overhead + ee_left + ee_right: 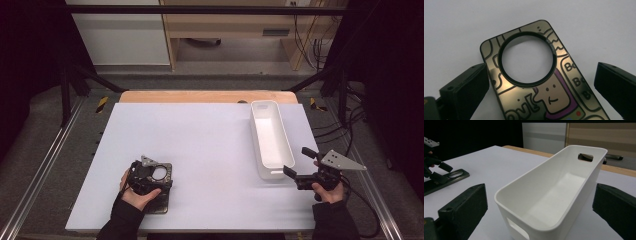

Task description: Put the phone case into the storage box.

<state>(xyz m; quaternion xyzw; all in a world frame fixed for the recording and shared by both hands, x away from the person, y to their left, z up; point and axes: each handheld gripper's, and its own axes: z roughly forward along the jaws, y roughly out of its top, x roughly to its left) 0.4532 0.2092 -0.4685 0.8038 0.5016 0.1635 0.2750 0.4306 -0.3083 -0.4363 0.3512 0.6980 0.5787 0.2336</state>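
Lying flat on the white tabletop [210,145] down at about 7 o'clock: a shiny gold-toned phone case [541,82], printed side up, with a big round cutout ringed in black. Hovering right over it, the left gripper [148,176], jaws spread wide on either side of the case's long edges and not touching it in the left gripper view, probably lined up that way so a squeeze catches the narrow width. Over at 4 o'clock, the right gripper [296,165], also wide open with nothing in it, pointed at the near short end of a long white plastic bin [554,195]. Bin empty, set lengthwise toward 1 o'clock, handle slots cut in both short ends; looks like the drop-off spot, with the right claw maybe ready to steady it. Well apart, case and bin. As for writing: doodle-style cartoon art on the case, a smiley blob outlined in purple, fragments reading "Bo" repeated down one edge and something like "ov!" near the bottom, rest cut off. Tiny lettering on the black ring, too small to read. No brand on the bin.
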